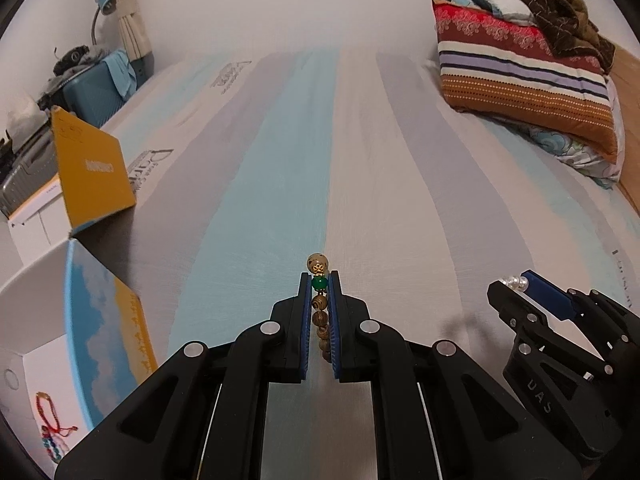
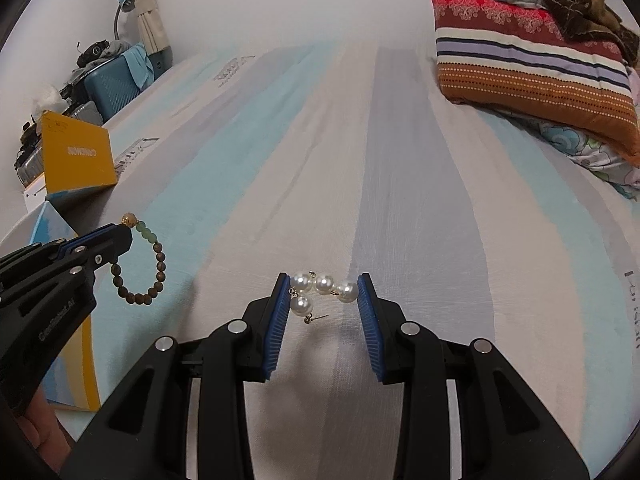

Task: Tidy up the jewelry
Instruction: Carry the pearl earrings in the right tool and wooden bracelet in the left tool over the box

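Observation:
My left gripper is shut on a wooden bead bracelet with a green bead and a tan bead at its top. In the right wrist view the bracelet hangs as a loop from the left gripper, above the bed. My right gripper holds a pearl earring between its pads; the pearls span the gap and one pearl with a gold stud dangles below. The right gripper also shows in the left wrist view with pearls at its tip.
An open white box with a blue and yellow lid stands at the left and holds red and blue bracelets. A striped bedsheet covers the bed. Folded quilts and pillows lie far right. Suitcases stand far left.

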`<state>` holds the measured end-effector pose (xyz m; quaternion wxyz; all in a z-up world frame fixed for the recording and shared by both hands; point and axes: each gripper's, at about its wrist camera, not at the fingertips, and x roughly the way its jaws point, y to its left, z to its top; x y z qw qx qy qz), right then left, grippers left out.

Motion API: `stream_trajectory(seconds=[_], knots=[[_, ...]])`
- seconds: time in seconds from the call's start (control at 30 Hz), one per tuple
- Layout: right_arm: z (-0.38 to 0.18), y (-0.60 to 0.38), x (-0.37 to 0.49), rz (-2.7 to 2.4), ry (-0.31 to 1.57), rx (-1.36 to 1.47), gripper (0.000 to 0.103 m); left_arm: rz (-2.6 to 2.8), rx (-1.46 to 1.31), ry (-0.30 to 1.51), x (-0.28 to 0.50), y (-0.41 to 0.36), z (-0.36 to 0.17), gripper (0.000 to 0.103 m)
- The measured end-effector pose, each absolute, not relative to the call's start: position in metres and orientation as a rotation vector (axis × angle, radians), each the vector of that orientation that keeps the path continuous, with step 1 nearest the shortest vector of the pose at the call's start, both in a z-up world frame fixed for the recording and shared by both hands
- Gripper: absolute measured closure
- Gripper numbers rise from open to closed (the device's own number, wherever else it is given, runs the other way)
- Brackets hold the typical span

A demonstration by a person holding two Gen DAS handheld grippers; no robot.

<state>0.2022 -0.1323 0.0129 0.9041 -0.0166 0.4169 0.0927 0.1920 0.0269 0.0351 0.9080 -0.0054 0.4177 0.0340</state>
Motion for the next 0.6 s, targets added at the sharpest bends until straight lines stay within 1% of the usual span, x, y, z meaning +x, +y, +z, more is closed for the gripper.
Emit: stream_trajectory(seconds=[0.6], knots=[[0.055, -0.127, 0.168, 0.174, 0.784, -0.037, 0.07, 0.076, -0.02, 0.794, 0.147, 0.04, 0.074, 0.096]])
